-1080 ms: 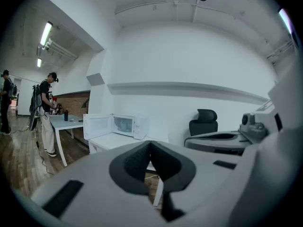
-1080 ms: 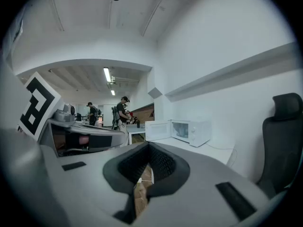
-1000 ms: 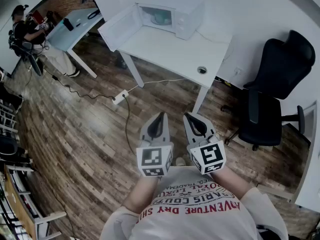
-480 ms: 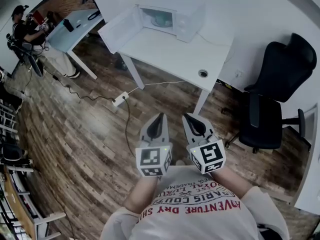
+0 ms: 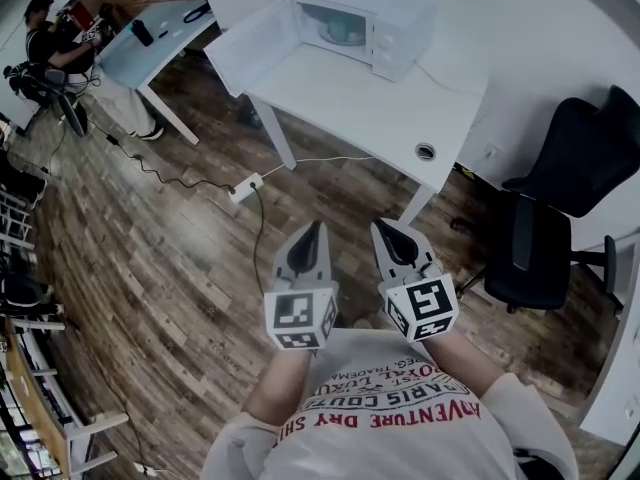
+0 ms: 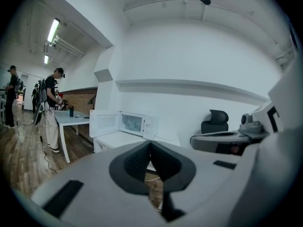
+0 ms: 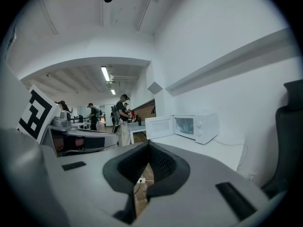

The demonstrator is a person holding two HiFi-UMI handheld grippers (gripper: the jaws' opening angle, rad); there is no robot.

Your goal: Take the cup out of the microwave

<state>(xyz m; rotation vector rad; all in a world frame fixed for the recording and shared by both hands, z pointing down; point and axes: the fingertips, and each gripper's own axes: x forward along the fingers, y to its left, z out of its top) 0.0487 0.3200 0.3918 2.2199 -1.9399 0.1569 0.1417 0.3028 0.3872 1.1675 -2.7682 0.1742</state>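
Observation:
A white microwave [image 5: 375, 30] stands on a white table [image 5: 400, 103] at the top of the head view, its door [image 5: 250, 46] swung open to the left. A teal cup [image 5: 345, 32] sits inside the microwave; it also shows in the right gripper view [image 7: 185, 126]. My left gripper [image 5: 318, 230] and right gripper [image 5: 382, 226] hover side by side over the wood floor, well short of the table. Both are shut with nothing in them. In the left gripper view the microwave [image 6: 135, 123] is small and far beyond the closed jaws.
A black office chair [image 5: 560, 198] stands right of the table. A power strip with its cable [image 5: 245, 188] lies on the floor before the table. A second table [image 5: 150, 43] and a standing person [image 5: 45, 48] are at the far left.
Both grippers have moved forward towards the table, and the microwave looks a little larger and closer. The jaws stay shut.

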